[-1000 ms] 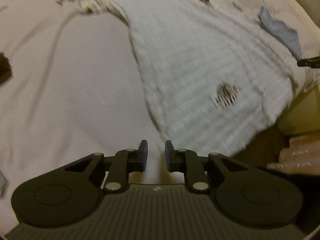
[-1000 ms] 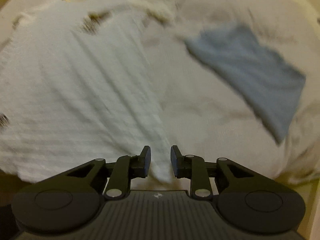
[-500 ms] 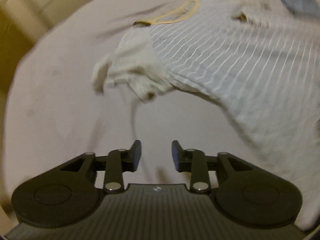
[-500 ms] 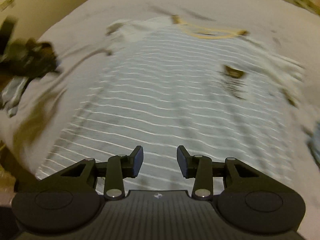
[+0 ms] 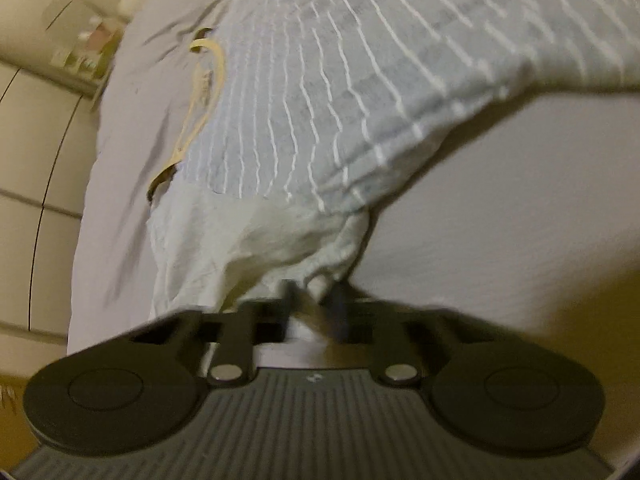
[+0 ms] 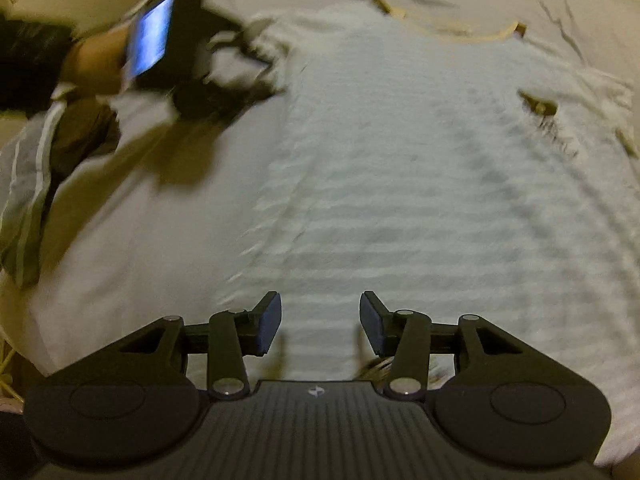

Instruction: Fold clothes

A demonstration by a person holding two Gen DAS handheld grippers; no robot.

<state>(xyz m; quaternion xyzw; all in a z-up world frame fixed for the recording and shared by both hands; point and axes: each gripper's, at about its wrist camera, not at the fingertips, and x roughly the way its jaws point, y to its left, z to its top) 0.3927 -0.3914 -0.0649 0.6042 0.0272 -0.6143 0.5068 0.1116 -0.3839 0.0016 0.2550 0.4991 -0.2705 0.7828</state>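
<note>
Pale bedsheet [image 6: 132, 248] covers the bed, and a striped T-shirt [image 6: 420, 184] lies spread flat on it, front up, with its yellowish collar [image 6: 460, 34] at the far end from the right wrist camera. Lighting is dim and both views are pretty smeared.

Left tongs [image 5: 314, 312] are down at the shirt's plain whitish sleeve [image 5: 256, 244], and bunched sleeve fabric sits right between the two fingers. Honestly too blurry to say whether they're clamped on it or just close around it, can't tell. From that view the striped body of the shirt [image 5: 340, 92] runs away toward the top of the frame, collar [image 5: 208, 80] off to the left, and cream cabinet fronts [image 5: 32, 184] show beyond the bed edge.

Right tongs [image 6: 320, 320] hang over the lower part of the shirt with the fingers clearly apart and nothing between them. The right view also catches the person's hand [image 6: 96, 60] holding the other gripper at the shirt's sleeve, upper left. A grey striped garment [image 6: 28, 184] sits at the left edge of the bed.
</note>
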